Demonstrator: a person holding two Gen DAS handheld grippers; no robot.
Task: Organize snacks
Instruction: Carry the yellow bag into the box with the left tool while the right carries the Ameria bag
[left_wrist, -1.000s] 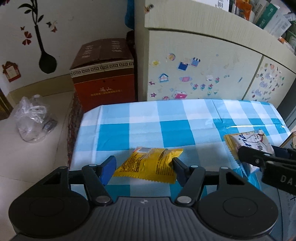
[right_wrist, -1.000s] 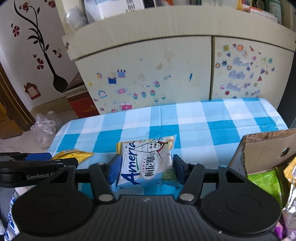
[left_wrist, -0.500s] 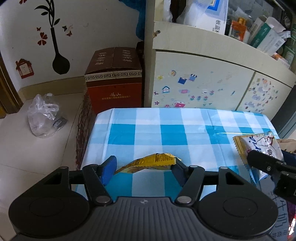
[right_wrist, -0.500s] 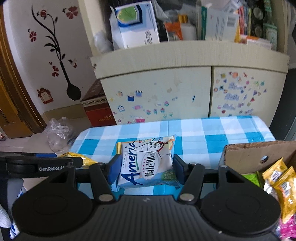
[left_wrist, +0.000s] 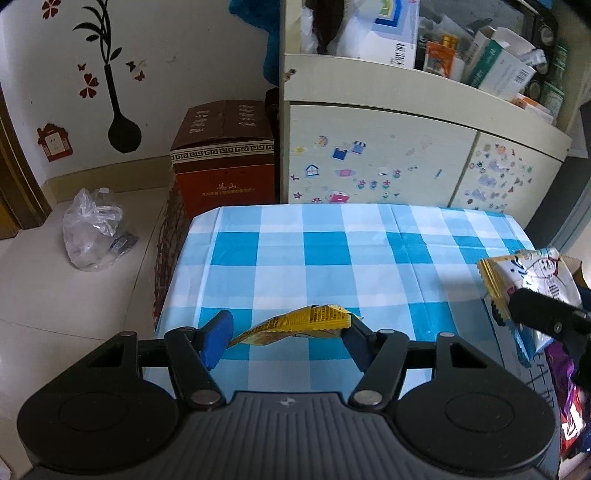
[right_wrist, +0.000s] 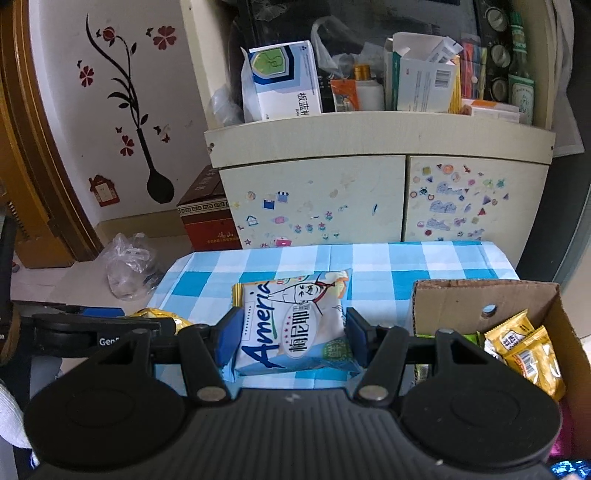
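My left gripper (left_wrist: 286, 334) is shut on a yellow snack packet (left_wrist: 295, 325), held tilted above the blue-checked table (left_wrist: 332, 254). My right gripper (right_wrist: 291, 334) is shut on a white and blue snack bag (right_wrist: 291, 328), held above the table (right_wrist: 369, 266). The bag also shows at the right edge of the left wrist view (left_wrist: 532, 284). The yellow packet shows at the left in the right wrist view (right_wrist: 162, 317). An open cardboard box (right_wrist: 480, 306) with several snack packets (right_wrist: 524, 347) stands at the right.
A sticker-covered cabinet (left_wrist: 388, 158) with cluttered boxes on top stands behind the table. A red-brown carton (left_wrist: 225, 155) and a plastic bag (left_wrist: 92, 229) sit on the floor at the left.
Both grippers have lifted up and back with their snacks. The yellow packet has come off the table and tilted. More of the cardboard box has come into view.
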